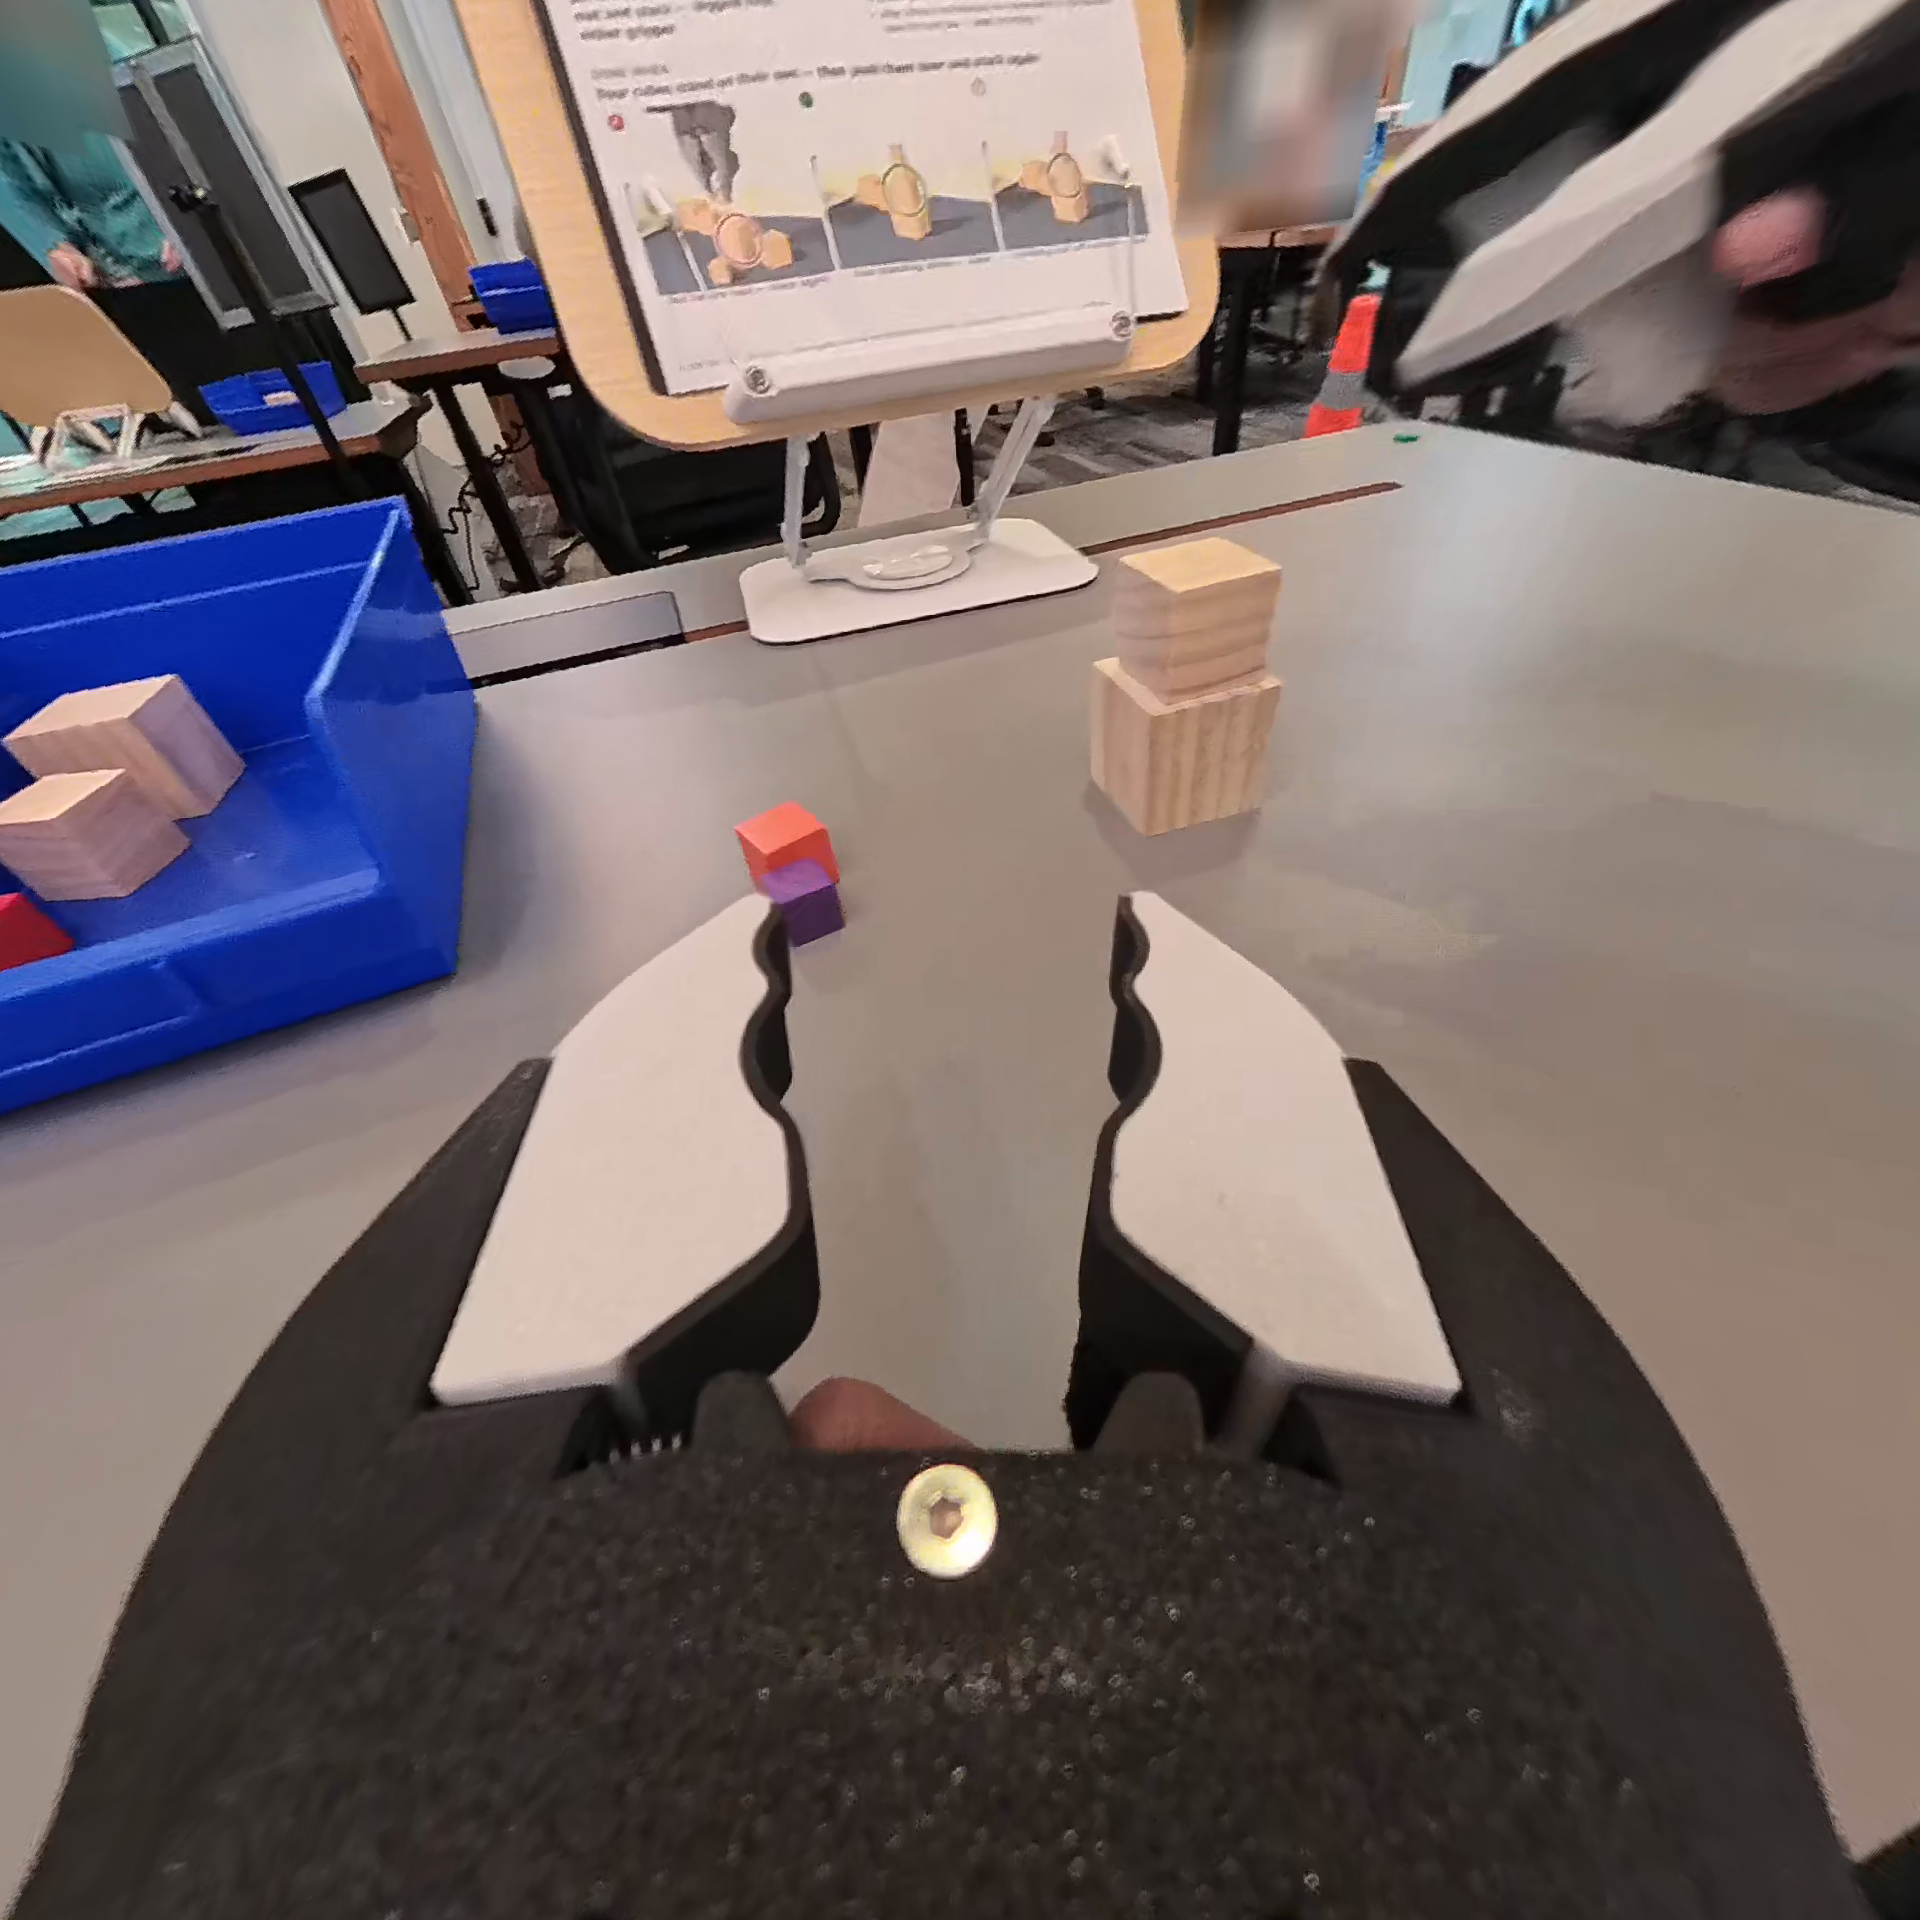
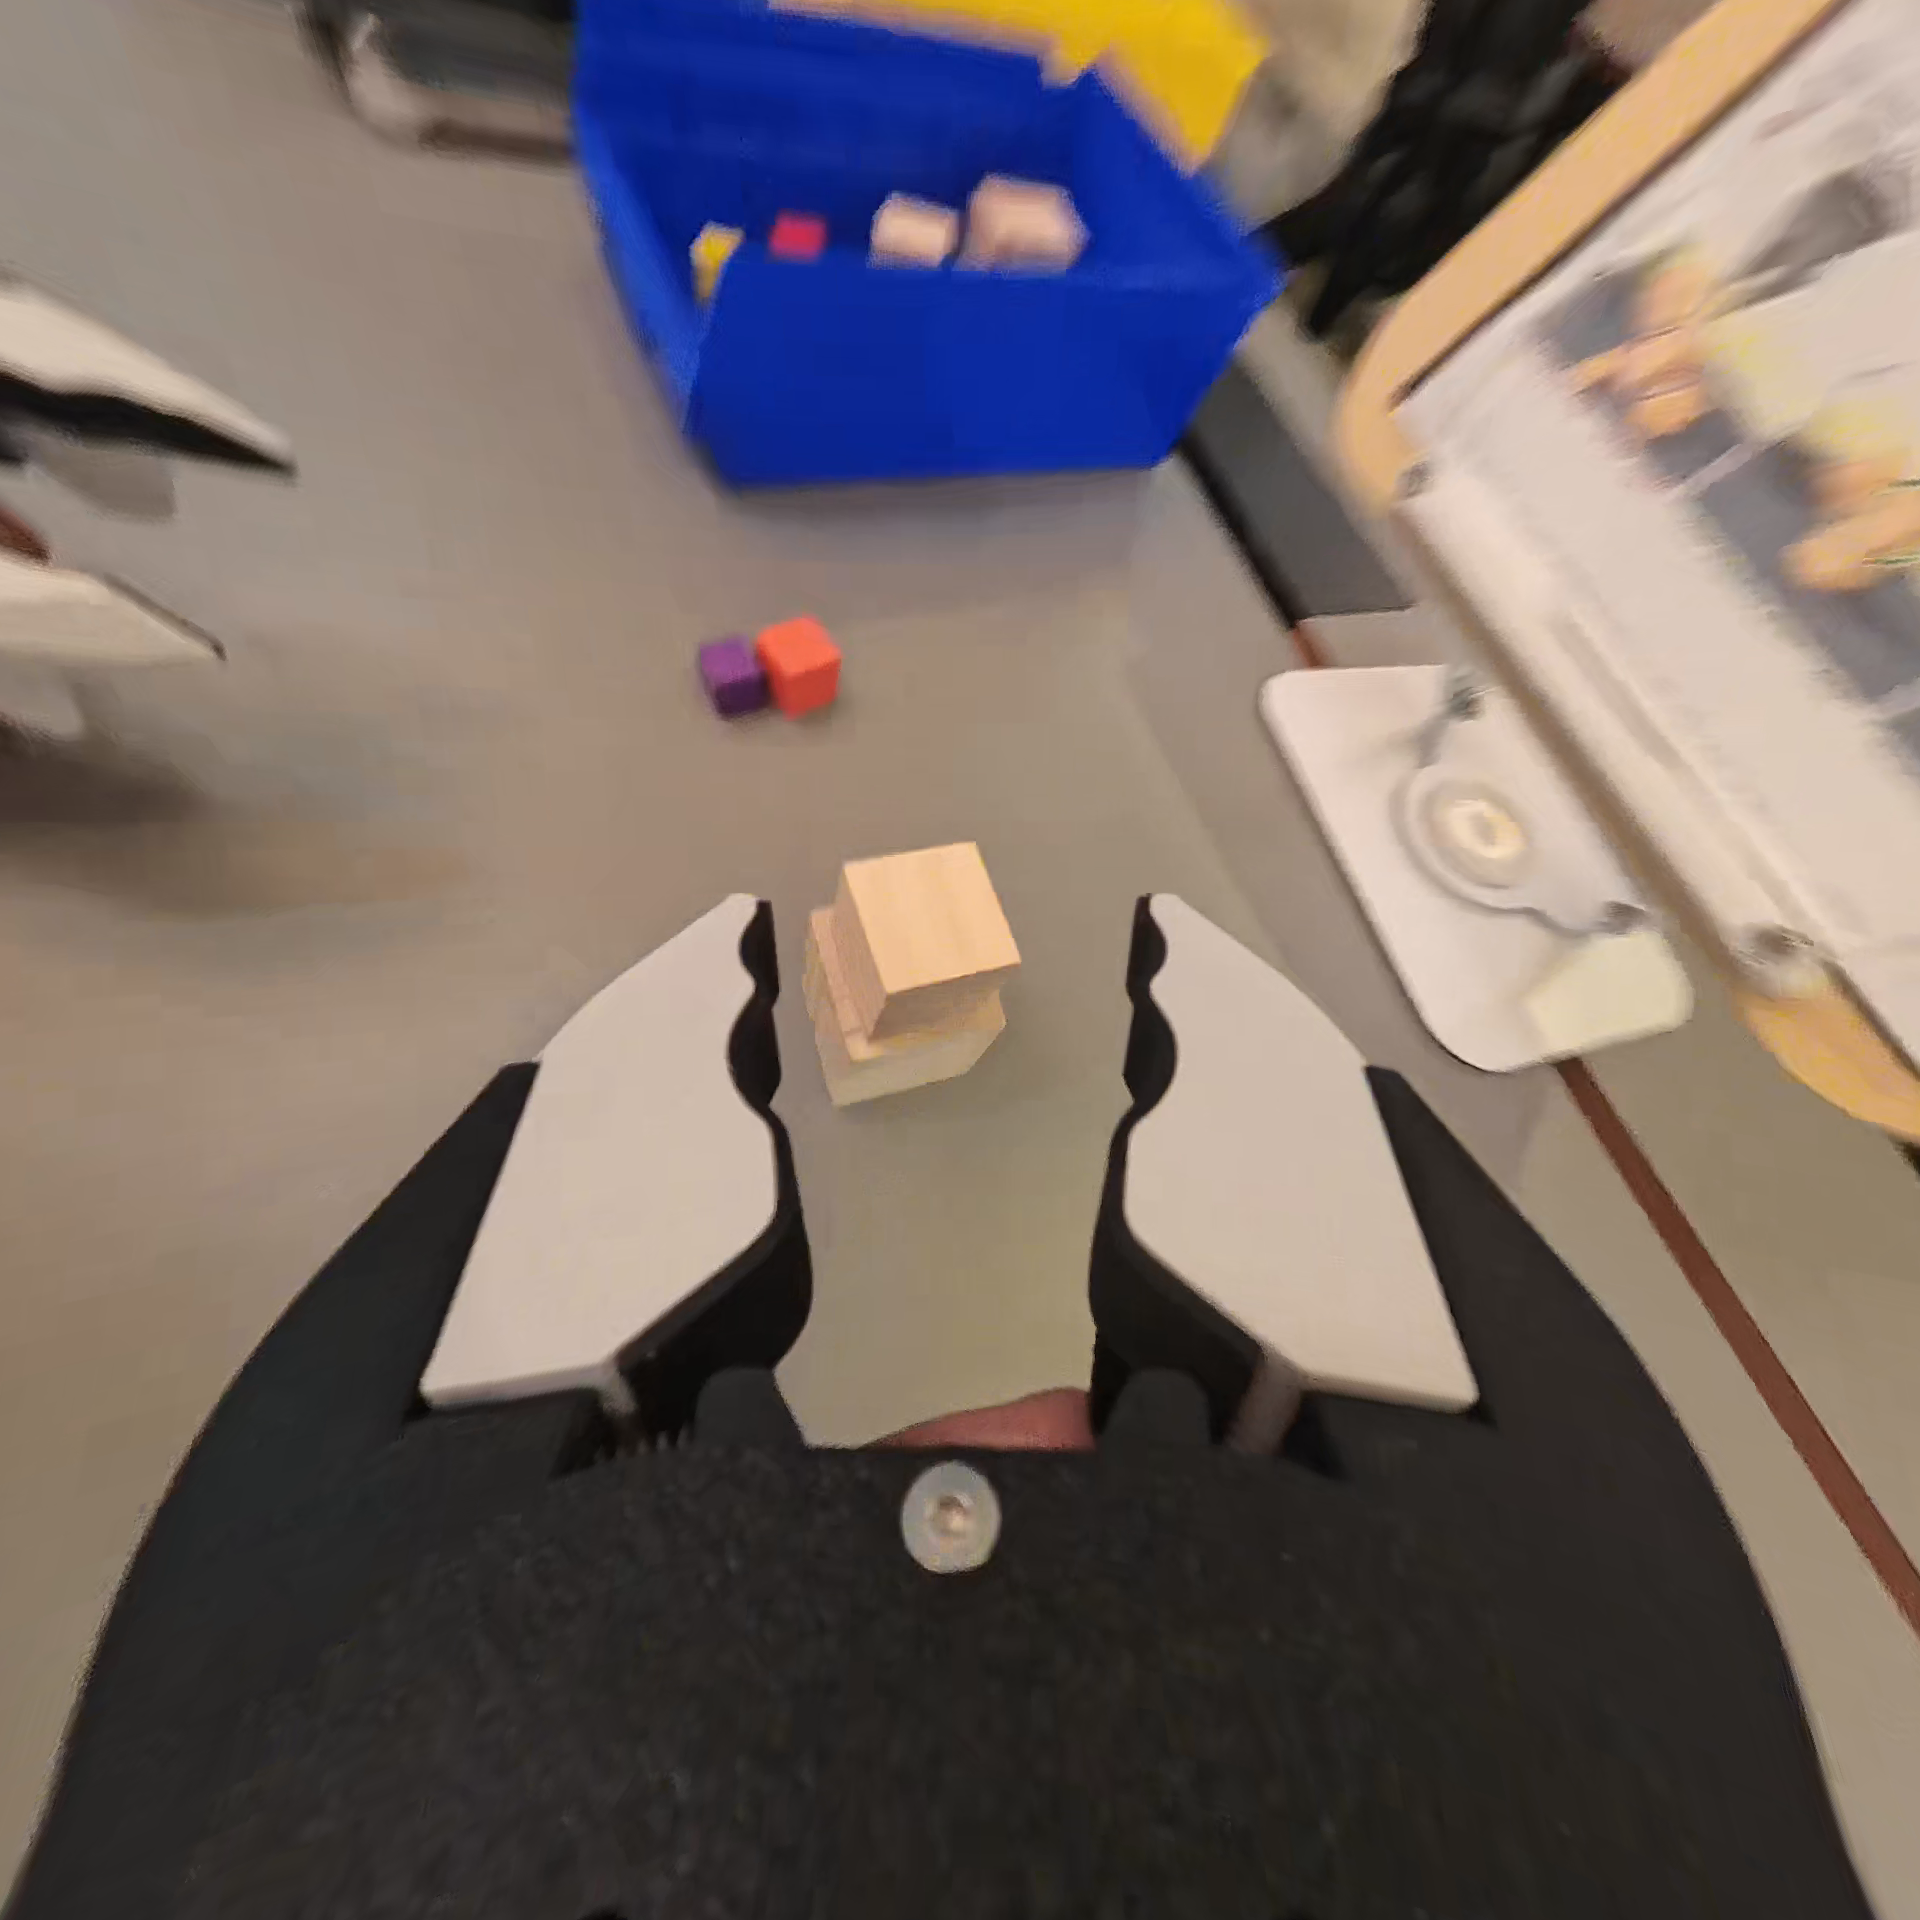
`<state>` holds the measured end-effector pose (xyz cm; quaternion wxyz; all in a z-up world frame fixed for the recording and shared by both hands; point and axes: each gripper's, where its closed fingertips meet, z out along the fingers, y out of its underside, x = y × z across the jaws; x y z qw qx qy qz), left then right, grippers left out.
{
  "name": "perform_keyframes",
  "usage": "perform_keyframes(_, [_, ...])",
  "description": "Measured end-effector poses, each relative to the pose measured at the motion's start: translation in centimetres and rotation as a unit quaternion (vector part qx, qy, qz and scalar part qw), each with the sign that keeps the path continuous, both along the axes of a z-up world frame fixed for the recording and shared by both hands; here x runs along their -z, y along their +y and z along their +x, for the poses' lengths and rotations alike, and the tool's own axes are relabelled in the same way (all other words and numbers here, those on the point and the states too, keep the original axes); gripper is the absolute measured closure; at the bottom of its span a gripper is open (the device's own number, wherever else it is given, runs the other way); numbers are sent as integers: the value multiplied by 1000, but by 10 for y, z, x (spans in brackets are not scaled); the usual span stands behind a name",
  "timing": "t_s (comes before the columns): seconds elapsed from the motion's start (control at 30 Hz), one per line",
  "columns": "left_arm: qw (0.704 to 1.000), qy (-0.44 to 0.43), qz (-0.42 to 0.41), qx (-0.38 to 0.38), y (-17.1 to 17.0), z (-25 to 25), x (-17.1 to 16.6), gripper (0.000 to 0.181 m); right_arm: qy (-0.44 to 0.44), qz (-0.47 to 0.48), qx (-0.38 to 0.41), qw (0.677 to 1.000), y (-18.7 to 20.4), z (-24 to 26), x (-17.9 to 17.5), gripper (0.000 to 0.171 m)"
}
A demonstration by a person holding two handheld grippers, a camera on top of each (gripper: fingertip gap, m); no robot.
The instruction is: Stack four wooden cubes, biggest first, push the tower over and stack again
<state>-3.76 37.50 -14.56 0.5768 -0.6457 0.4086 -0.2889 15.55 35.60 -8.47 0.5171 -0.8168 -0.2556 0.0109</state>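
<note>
Left gripper (image 1: 951,914) fills the near foreground of its own view, fingers (image 1: 644,1132) spread apart and empty, hovering low over the grey worktop (image 1: 1507,1091). Just past its left fingertip sit the purple cube (image 1: 805,902) and the orange-red cube (image 1: 784,840), touching each other. Further off to the right stands the two-cube stack: smaller natural-wood cube (image 1: 1195,615) on the bigger natural-wood cube (image 1: 1179,748), top one rotated a bit against the base.

Right gripper (image 2: 951,914) is above the stack, fingers (image 2: 1236,1143) wide open, nothing held; its view is motion-blurred. Stack shows between its tips, well below.

Step, as I judge it: two of four placed, third cube next. By size the orange-red one should go on before the purple. Left gripper is the nearer one; next move calls for separating the orange-red cube from the purple without knocking it, closing on opposite faces, then setting it down centred on the skewed top cube.

Blue bin (image 1: 395,790) on the worktop's left holds more wooden blocks (image 1: 114,758) and a red piece. Instruction board on a white stand (image 1: 914,577) stands behind the stack. Beyond: other desks, a chair, an orange cone, carpet floor.
</note>
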Motion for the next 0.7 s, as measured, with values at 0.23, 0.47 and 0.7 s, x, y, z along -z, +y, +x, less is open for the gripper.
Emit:
perform_keyframes(0.23, [998,21,-26,-44,19,-8,8,121,93,73,280,953,-105,-11,48,104])
perform_keyframes(0.47, [996,49,-30,-66,24,-3,16,120,97,39,354,930,-137,-9,95,96])
perform_keyframes(0.7, [992,124,-26,-12,37,14,19,117,127,26,339,932,-137,-10,98,94])
